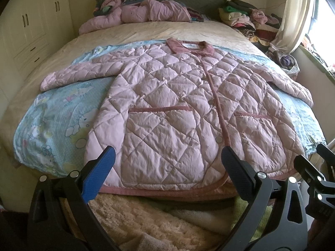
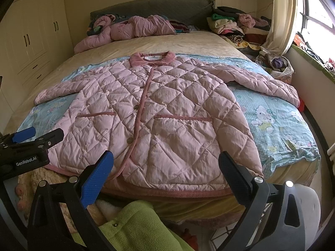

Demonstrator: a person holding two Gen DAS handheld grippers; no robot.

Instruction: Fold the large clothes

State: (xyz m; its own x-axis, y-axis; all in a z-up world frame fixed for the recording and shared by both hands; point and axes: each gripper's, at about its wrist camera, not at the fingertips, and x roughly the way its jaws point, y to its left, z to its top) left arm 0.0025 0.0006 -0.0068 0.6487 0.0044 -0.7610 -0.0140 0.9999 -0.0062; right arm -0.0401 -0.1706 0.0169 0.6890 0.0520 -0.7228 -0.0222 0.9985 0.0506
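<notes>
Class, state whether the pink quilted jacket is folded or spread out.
Spread out: the pink quilted jacket lies flat, front up, both sleeves extended sideways on the bed.

bed [image 2: 188,41] ahead of the jaws — grey headboard [image 2: 150,5] | cream wardrobe [image 2: 31,37] left | curtained window [image 2: 314,6] right — daylight

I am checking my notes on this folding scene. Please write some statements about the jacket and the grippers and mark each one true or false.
1. The pink quilted jacket lies spread flat, front side up. True.
2. The left gripper is shut on the hem. False: it is open and holds nothing.
3. Both sleeves are folded across the chest. False: they stretch out to the sides.
4. The right gripper is open, near the hem. True.
5. A blue cartoon-print sheet lies under the jacket. True.
</notes>
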